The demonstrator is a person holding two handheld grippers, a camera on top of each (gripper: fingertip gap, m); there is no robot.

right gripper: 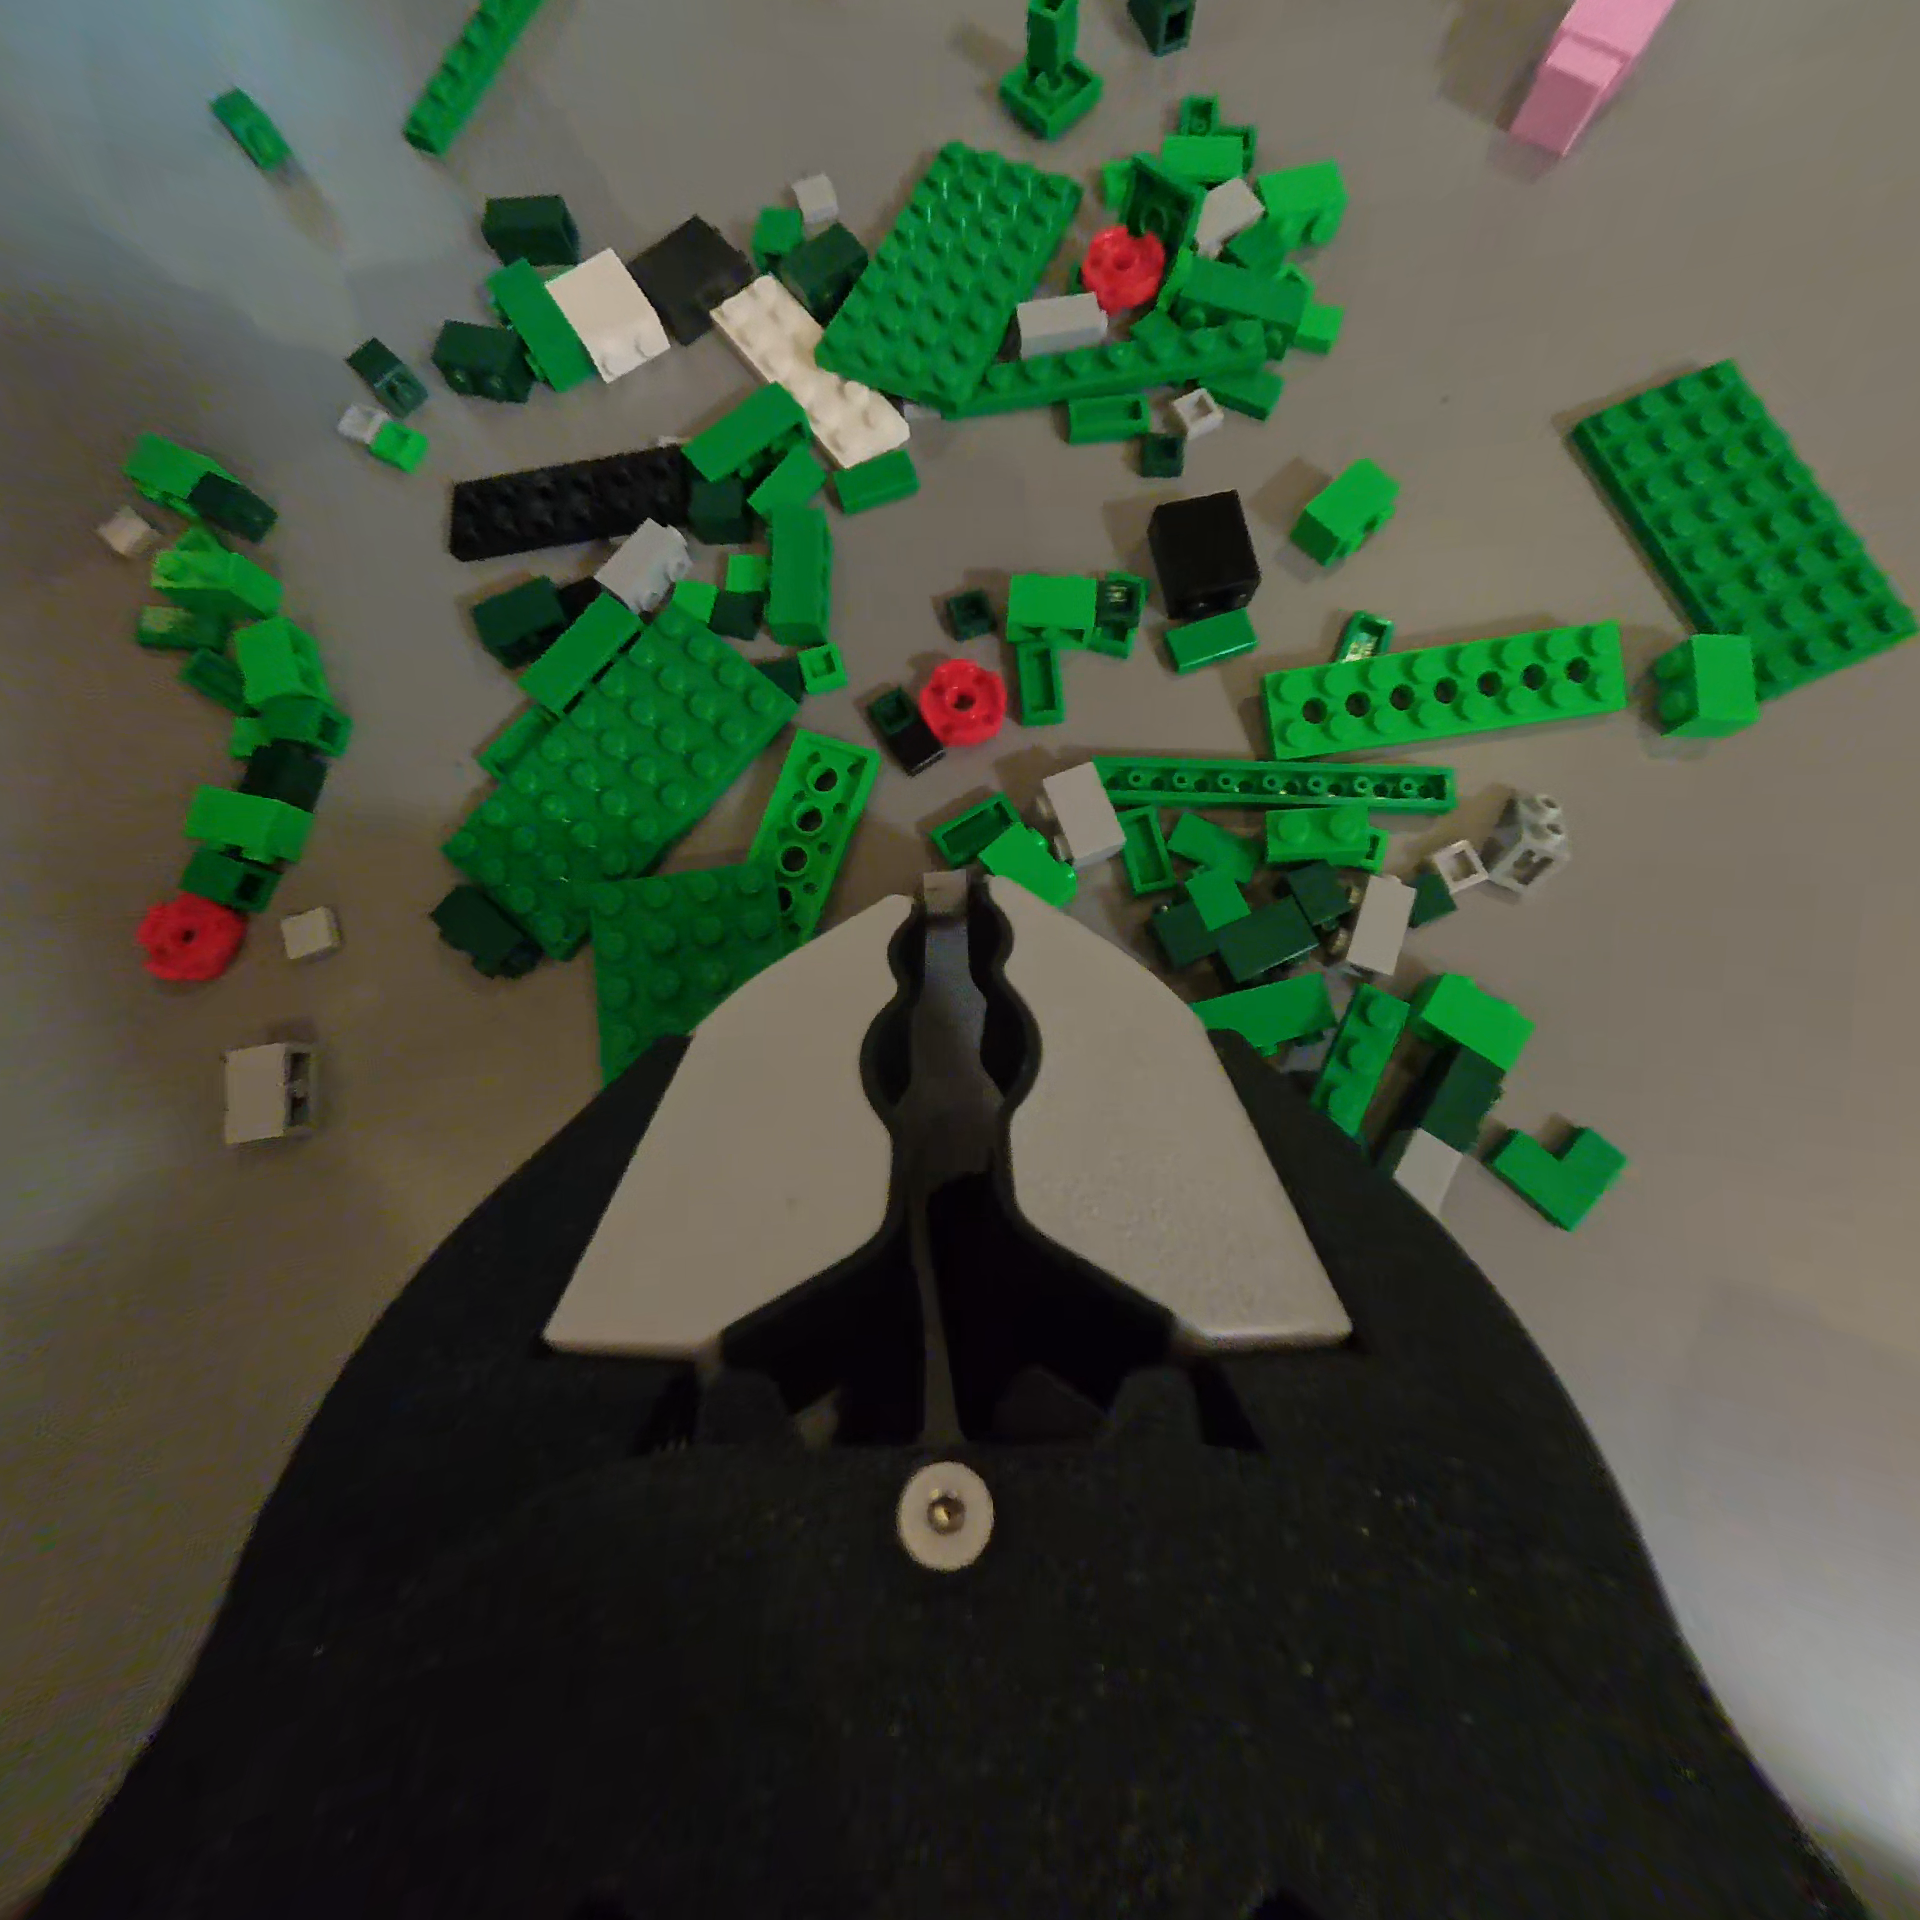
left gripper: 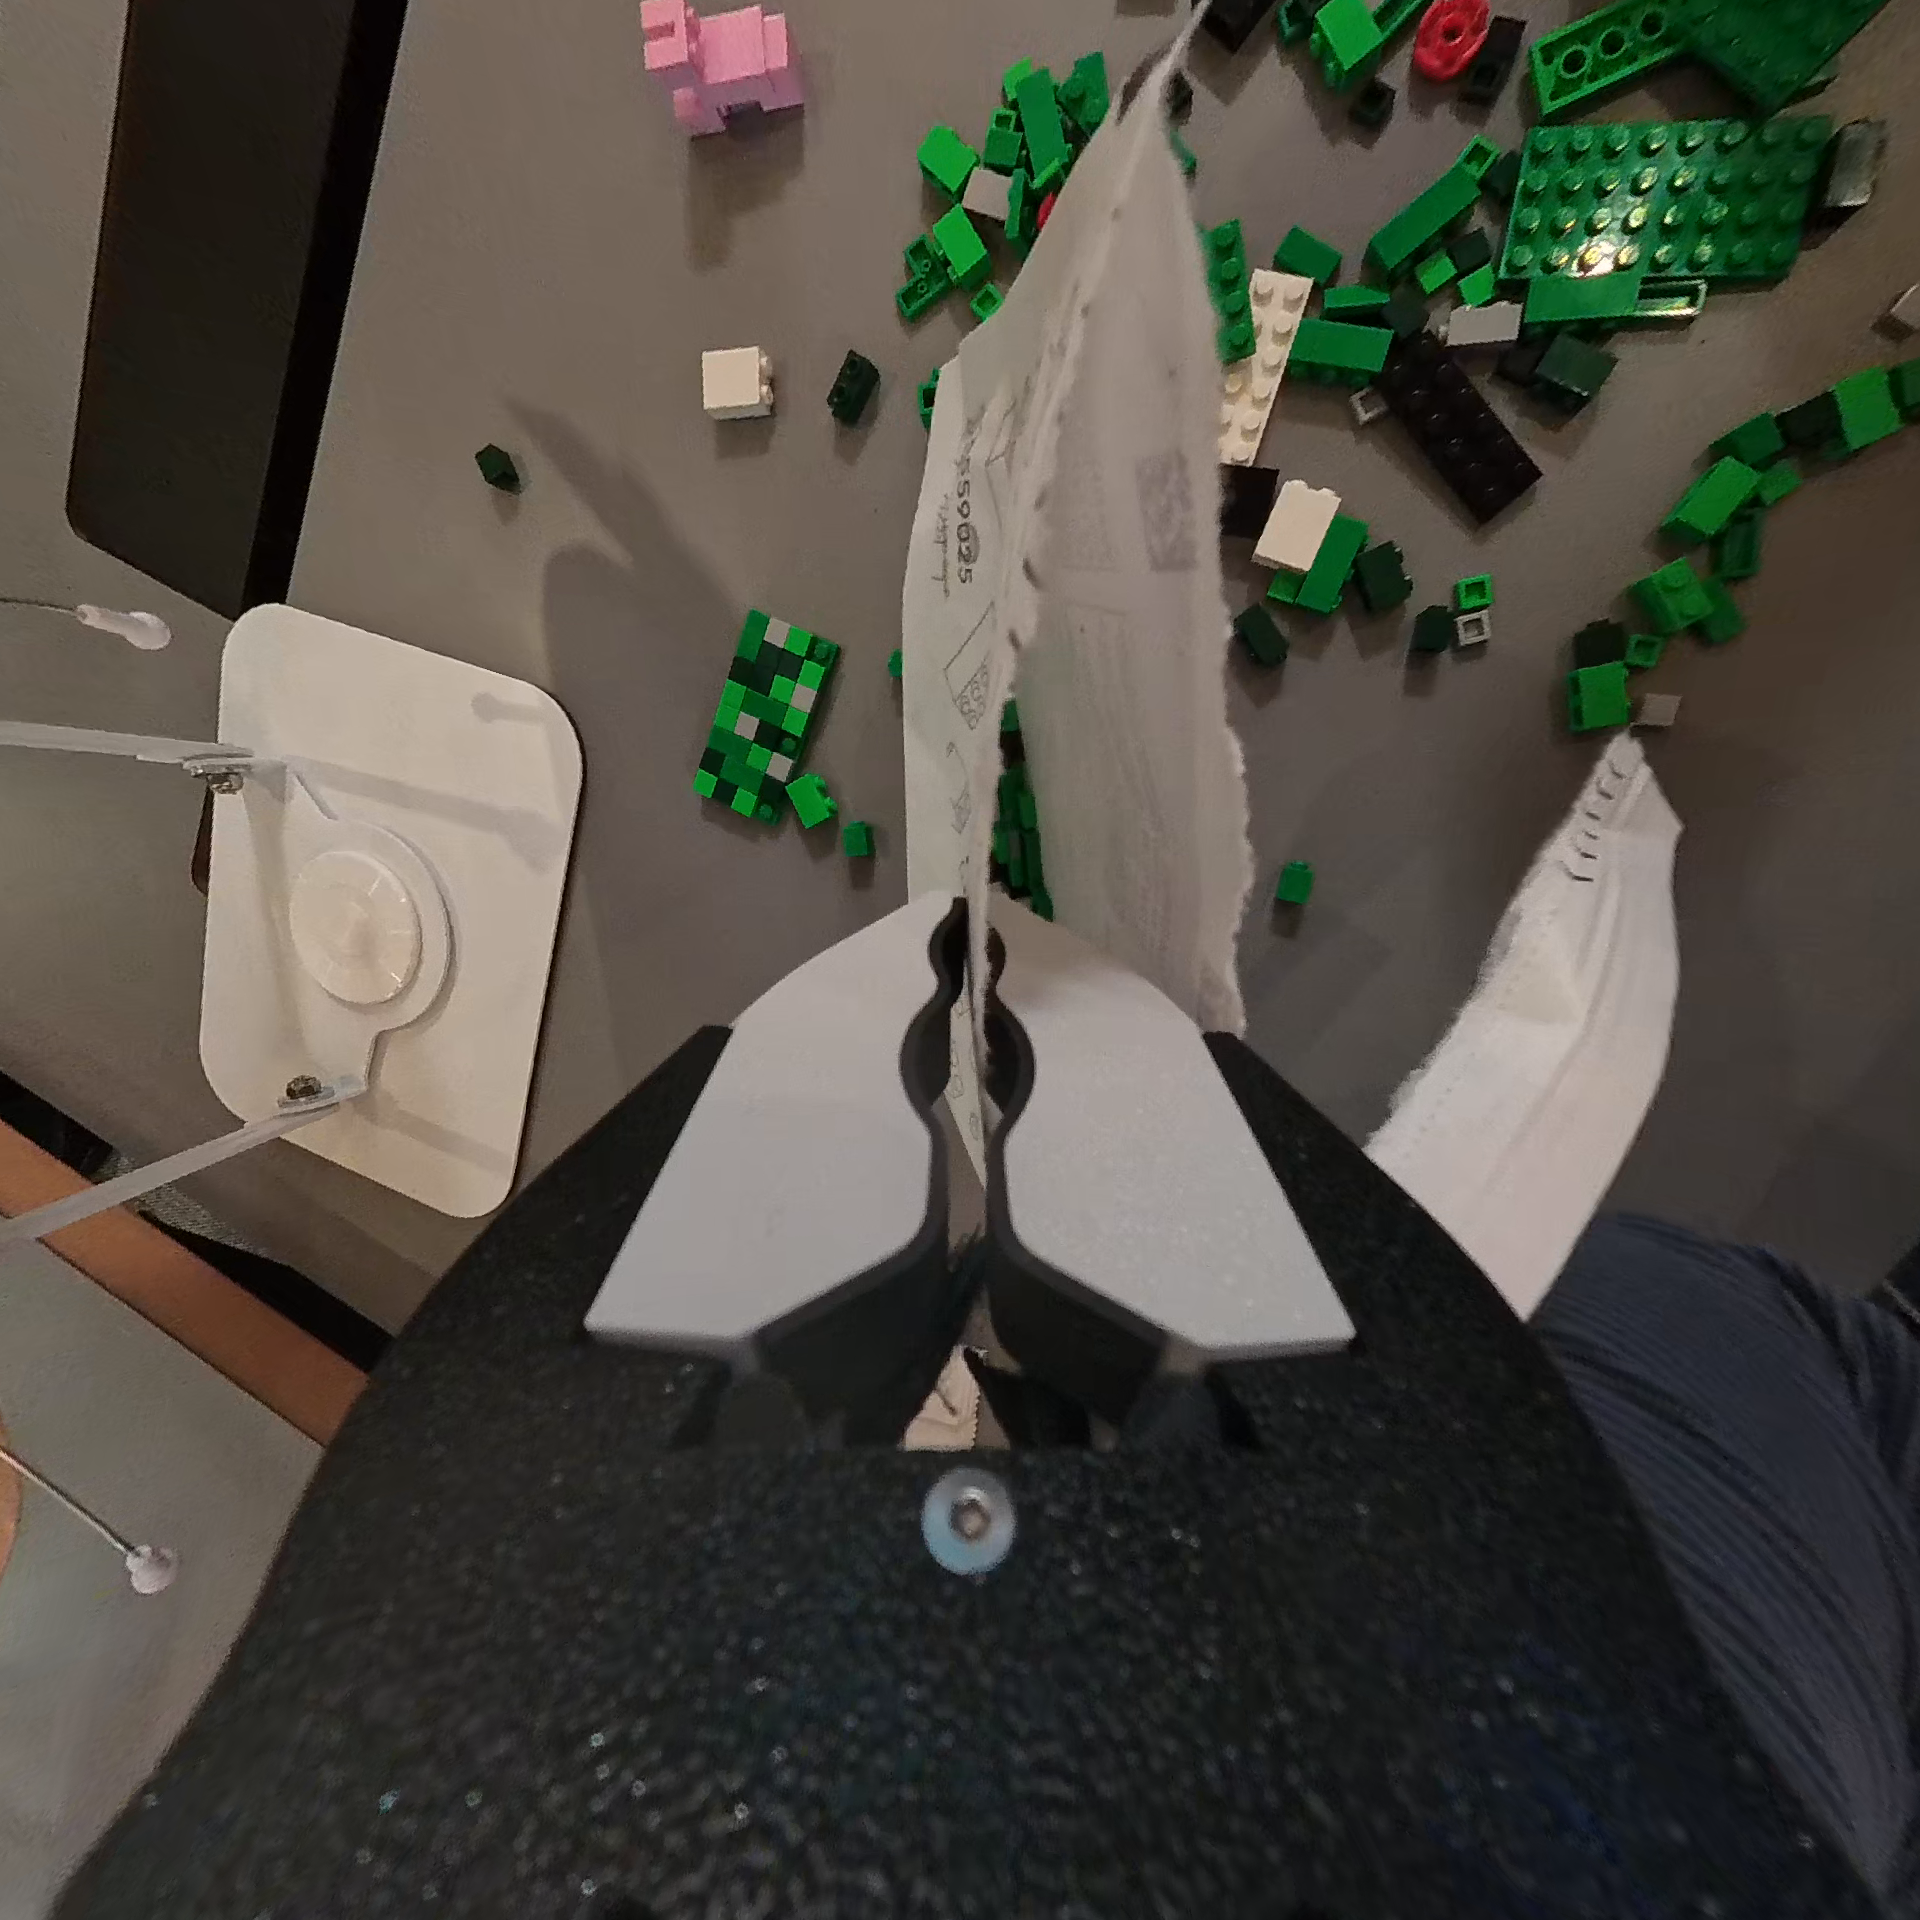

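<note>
Pinching a torn paper bag (left gripper: pixel 1122 582) edge-on, the left gripper (left gripper: pixel 977 935) has its jaws closed on it; thin, floppy, tear-prone, best held near the edge. Green bricks (left gripper: pixel 1662 208) lie at 1 o'clock, a pink figure (left gripper: pixel 727 62) at 11.

Right gripper (right gripper: pixel 951 894): jaws nearly closed on a small grey piece (right gripper: pixel 948 891), light and rigid, above scattered bricks (right gripper: pixel 623 748).

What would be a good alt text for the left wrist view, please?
The left tongs are shut on a torn white paper bag that hangs above a grey table. Green, black and white toy bricks lie scattered there, with a pink brick pig and a small green checkered block.
</note>
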